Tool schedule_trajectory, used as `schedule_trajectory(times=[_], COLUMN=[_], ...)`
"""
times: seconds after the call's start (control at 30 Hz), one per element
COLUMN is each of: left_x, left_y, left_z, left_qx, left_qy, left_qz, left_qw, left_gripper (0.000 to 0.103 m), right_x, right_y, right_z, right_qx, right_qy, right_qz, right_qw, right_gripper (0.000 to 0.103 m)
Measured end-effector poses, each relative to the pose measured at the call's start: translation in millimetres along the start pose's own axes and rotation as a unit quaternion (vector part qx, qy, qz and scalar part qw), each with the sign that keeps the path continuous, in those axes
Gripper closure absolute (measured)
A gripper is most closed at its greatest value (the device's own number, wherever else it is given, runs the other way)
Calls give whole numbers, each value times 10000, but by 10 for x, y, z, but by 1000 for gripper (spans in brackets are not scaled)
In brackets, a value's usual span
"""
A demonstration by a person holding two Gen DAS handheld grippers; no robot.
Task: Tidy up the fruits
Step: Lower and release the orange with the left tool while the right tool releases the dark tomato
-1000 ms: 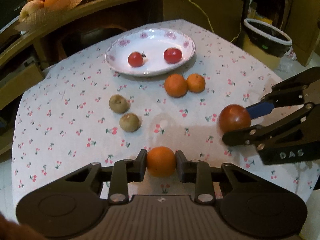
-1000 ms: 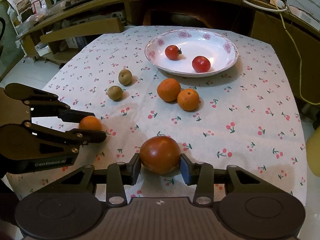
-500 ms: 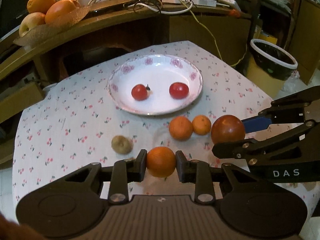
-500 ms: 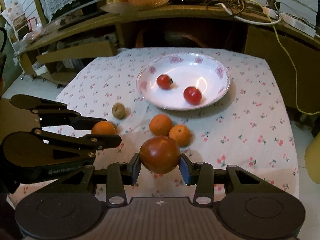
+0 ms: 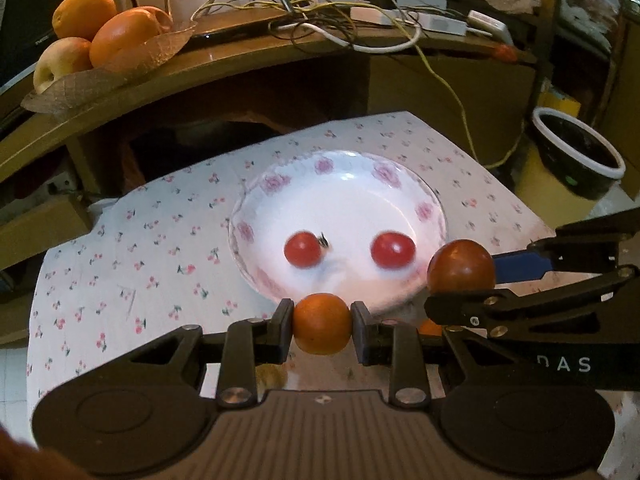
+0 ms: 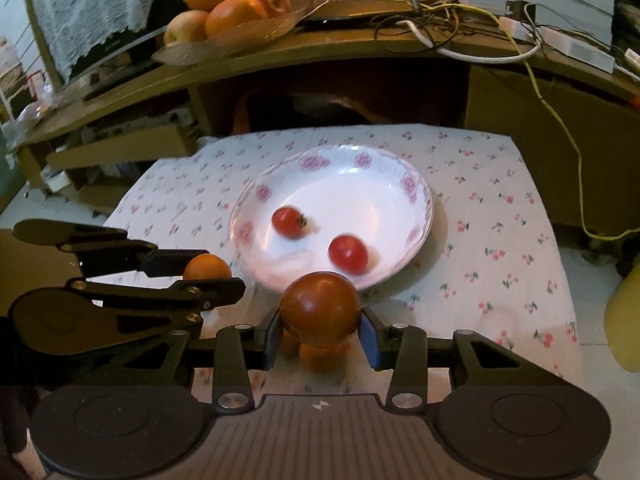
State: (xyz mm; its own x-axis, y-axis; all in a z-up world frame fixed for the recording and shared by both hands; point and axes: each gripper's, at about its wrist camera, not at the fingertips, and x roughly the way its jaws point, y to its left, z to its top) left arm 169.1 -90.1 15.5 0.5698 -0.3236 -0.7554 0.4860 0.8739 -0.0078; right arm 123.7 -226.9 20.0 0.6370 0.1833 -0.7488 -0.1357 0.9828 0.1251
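While both grippers hang above the near edge of the floral plate (image 5: pixel 424 212), each carries a fruit clear of the cloth. Left gripper (image 5: pixel 322 330) — jaws clenched on a small orange (image 5: pixel 322 329), pads pressing it from either side, held just short of the plate's near rim. Right gripper (image 6: pixel 320 322) — jaws clamped on a large dark-red tomato (image 6: pixel 320 306), which in the left wrist view sits beside the plate's right rim, above and to the right of the orange. Inside the plate lie two small red tomatoes (image 5: pixel 304 249), apart from one another, one with its stem showing. Beneath the right gripper, partly hidden by the big tomato, more orange fruit (image 6: pixel 320 354) rests on the cherry-print tablecloth (image 5: pixel 120 264). Behind the table, on a wooden shelf (image 6: pixel 360 46), a shallow woven dish (image 5: pixel 100 76) holds oranges and an apple, next to a tangle of cables (image 5: pixel 328 20).
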Motion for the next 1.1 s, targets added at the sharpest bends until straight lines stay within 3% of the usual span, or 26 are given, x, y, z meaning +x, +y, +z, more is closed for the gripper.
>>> schedule_trajectory(times=[0.33, 1.1], left_x=[267, 450], left_y=[103, 106], left_z=[117, 177], left_qx=[-75, -17], left_qy=[100, 105], left_qz=[28, 120], left_qw=[9999, 9999], left_gripper=[68, 68], right_x=[287, 456], right_y=[-127, -152], right_z=[213, 374], right_qx=[30, -471], right_qy=[-8, -305], right_qz=[-93, -384], right_qw=[10000, 9977], right_gripper=[61, 60])
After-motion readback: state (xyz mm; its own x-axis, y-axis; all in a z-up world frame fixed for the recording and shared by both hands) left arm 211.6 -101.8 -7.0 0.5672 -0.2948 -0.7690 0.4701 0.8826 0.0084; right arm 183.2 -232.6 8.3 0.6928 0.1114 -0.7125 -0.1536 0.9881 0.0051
